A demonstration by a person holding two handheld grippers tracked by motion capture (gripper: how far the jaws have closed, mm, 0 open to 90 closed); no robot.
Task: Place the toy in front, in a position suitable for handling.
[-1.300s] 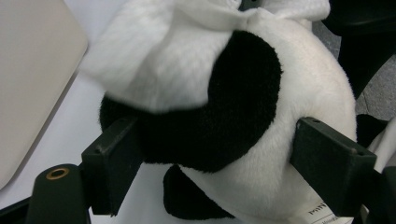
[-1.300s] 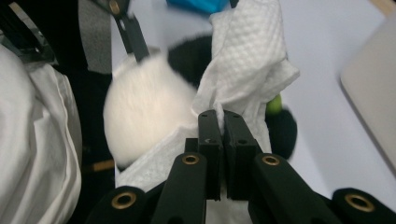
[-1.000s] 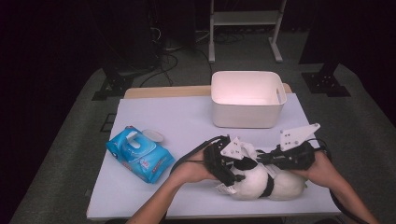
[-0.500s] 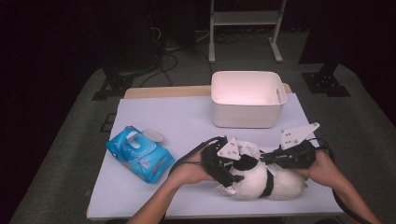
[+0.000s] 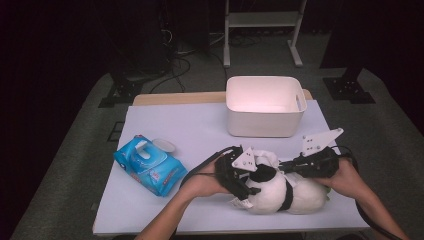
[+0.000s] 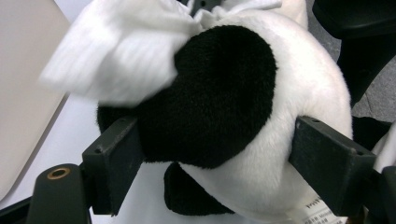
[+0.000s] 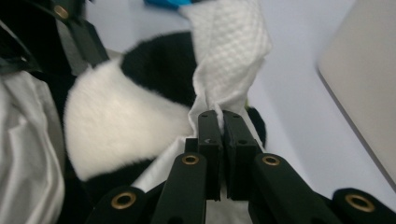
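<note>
A black-and-white plush panda (image 5: pixel 295 192) lies on the white table near its front edge. My left gripper (image 5: pixel 250 175) grips the panda's head from the left. In the left gripper view the two jaws press into the plush (image 6: pixel 243 107) on either side, and my left gripper (image 6: pixel 217 140) is shut on it. My right gripper (image 5: pixel 282 167) comes in from the right, shut on a white wipe (image 5: pixel 265 157). In the right gripper view the jaws of my right gripper (image 7: pixel 220 116) pinch the wipe (image 7: pixel 229 51), which rests against the panda's black and white fur (image 7: pixel 121 121). The wipe (image 6: pixel 121 46) drapes over the head.
A blue pack of wipes (image 5: pixel 147 165) with its lid flipped open lies at the left of the table. A white bin (image 5: pixel 264 105) stands at the back right. The table's front edge (image 5: pixel 200 227) runs just below the panda. The floor around the table is dark.
</note>
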